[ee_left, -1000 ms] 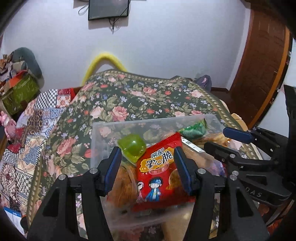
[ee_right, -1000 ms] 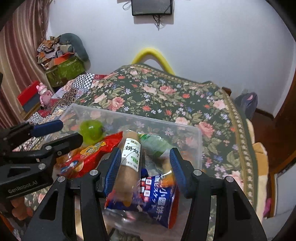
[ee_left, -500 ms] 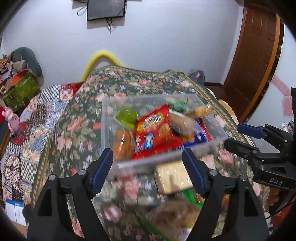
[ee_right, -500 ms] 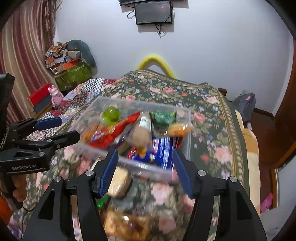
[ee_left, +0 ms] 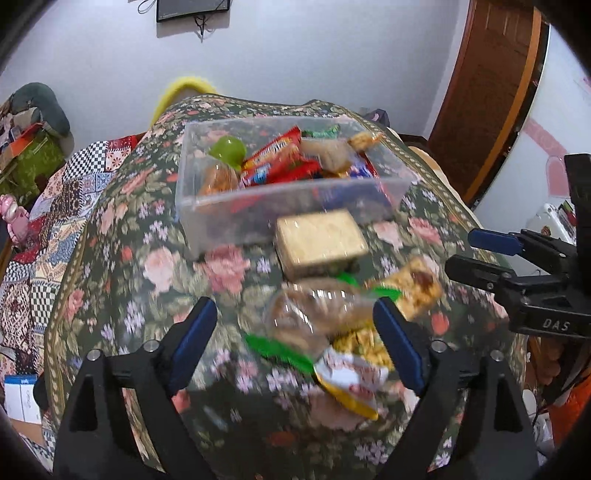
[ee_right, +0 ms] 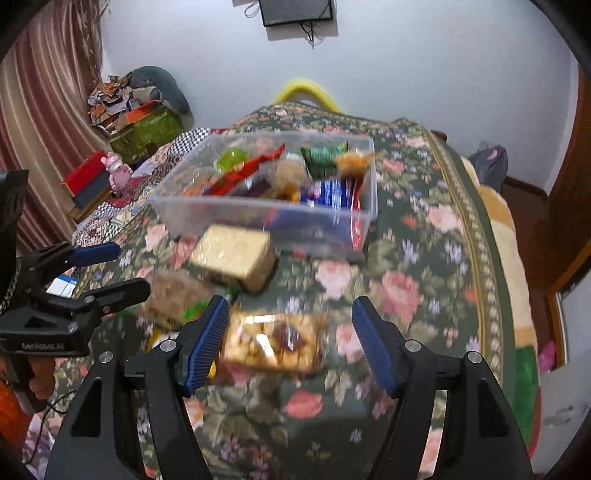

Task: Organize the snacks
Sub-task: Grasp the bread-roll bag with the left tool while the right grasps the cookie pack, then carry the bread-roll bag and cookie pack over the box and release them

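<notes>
A flowery blanket covers the bed. A black screen hangs on the white wall. A pink toy sits beside a red box. A brown door stands at the side.

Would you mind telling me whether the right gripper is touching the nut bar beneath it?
Cannot tell. In the right wrist view the open right gripper straddles the nut bar, its left finger overlapping the wrapper edge, but motion blur hides any contact.

"DAS" stands on the right tool; "GenRobot.AI" on the left tool.
</notes>
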A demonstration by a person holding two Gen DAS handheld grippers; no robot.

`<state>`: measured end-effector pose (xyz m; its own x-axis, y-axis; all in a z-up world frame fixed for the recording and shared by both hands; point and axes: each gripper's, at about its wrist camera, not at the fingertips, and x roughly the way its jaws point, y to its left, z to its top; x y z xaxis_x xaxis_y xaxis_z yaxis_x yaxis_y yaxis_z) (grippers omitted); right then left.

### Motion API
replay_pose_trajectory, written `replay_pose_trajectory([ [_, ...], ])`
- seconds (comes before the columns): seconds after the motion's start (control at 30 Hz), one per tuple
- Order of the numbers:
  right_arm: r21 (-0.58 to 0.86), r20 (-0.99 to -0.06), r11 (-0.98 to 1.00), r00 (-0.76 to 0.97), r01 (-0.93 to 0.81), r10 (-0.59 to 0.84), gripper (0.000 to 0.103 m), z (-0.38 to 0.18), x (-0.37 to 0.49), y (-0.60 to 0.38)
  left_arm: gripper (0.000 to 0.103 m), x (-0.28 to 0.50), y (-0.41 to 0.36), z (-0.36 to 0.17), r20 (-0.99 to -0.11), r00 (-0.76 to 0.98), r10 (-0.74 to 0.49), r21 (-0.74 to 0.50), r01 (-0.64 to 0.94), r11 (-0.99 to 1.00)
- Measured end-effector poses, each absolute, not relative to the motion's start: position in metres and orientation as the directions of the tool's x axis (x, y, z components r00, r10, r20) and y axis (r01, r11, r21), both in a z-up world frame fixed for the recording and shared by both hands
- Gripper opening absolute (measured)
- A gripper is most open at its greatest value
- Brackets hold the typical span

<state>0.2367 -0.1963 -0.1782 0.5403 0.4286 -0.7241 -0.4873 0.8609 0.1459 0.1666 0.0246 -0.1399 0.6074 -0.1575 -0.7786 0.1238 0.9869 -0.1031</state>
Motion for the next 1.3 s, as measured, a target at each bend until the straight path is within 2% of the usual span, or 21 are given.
replay_pose_trajectory([
  [0.17, 0.177, -0.75, 0.863, 0.502, -0.473, 0.43, 0.073, -0.198, 0.229, -0.197, 0.093, 0.161, 0.021, -0.155, -0.794, 0.588, -0.151, -0.099, 0.12, 0.988],
  [0.5, 0.194, -0.78, 0.864, 0.461, -0.465, 0.423, 0.077, -0.219, 0.234, -0.189, 0.093, 0.178, 0.002, -0.179, -0.818, 0.561, -0.127, -0.071, 0.121, 0.99],
  [0.87, 0.235, -0.784, 0.846, 0.422, -0.478, 0.456, 0.079, -0.224, 0.237, -0.181, 0.093, 0.201, 0.005, -0.194, -0.82, 0.555, -0.137, -0.102, 0.093, 0.99],
  [1.1, 0.205, -0.804, 0.853, 0.415, -0.48, 0.426, 0.079, -0.233, 0.244, -0.166, 0.072, 0.198, 0.017, -0.195, -0.792, 0.589, -0.159, -0.138, 0.081, 0.987],
  [1.3, 0.198, -0.803, 0.857, 0.422, -0.476, 0.42, 0.074, -0.235, 0.244, -0.165, 0.064, 0.191, 0.023, -0.188, -0.777, 0.612, -0.149, -0.136, 0.069, 0.988],
])
